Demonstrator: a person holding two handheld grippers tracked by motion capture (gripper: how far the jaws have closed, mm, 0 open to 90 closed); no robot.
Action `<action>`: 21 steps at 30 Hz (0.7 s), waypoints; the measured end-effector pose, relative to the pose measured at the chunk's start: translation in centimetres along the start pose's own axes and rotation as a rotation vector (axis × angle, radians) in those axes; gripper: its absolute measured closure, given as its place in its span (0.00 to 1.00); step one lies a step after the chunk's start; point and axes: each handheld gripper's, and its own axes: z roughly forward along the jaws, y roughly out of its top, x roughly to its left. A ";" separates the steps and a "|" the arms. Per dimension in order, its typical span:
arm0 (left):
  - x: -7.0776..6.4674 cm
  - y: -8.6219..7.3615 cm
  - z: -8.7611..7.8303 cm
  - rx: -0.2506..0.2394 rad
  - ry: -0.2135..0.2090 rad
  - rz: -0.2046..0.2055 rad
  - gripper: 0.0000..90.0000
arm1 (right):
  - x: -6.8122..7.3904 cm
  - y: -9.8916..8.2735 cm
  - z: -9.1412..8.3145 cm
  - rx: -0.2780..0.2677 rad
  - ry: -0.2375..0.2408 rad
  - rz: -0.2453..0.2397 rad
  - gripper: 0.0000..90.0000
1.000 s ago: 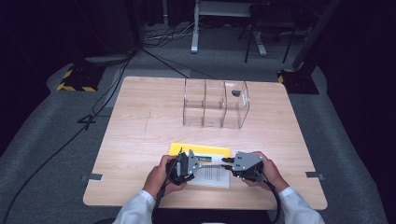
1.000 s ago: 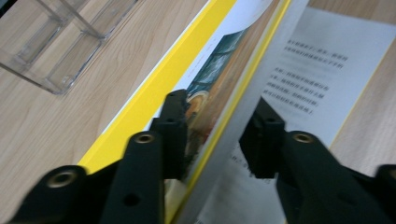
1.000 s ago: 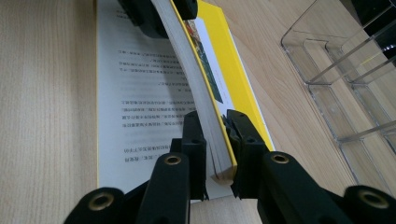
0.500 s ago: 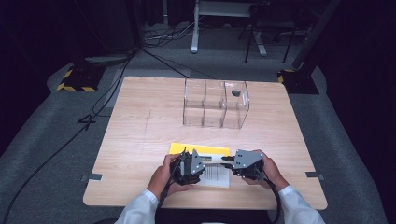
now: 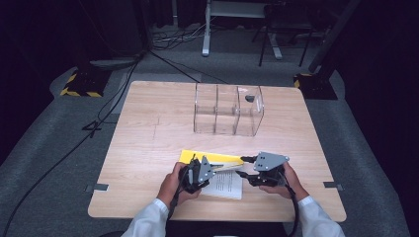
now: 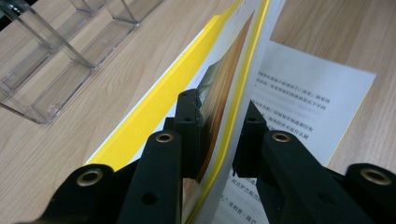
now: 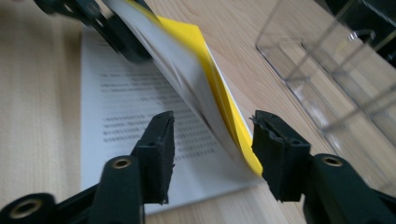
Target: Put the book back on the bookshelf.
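Clamping shut again, the left gripper point(image 6: 212, 140) had just pinched the raised yellow-edged cover point(image 6: 233, 93) of the thin booklet point(image 5: 217, 173) at the near edge of the wooden surface point(image 5: 148, 128). The right gripper point(image 7: 212, 149) had just opened, jaws apart around the glossy cover's edge without pressing, so the page turn now hung on the left alone, above matte printed pages point(image 7: 126, 121).
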 end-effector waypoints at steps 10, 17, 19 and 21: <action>1.2 -0.4 -1.7 -0.084 0.008 -0.073 0.86 | -3.0 -4.7 2.7 0.121 -0.019 0.137 0.42; 1.4 -0.6 -2.3 -0.107 0.011 -0.095 0.86 | -2.5 -4.7 4.3 0.083 0.019 0.162 0.41; 1.4 -0.6 -2.1 -0.100 0.004 -0.101 0.85 | -2.5 -4.4 4.2 0.033 0.037 0.191 0.42; 1.4 -0.5 -2.1 -0.100 0.002 -0.100 0.86 | -2.5 -4.2 3.8 -0.018 0.038 0.212 0.45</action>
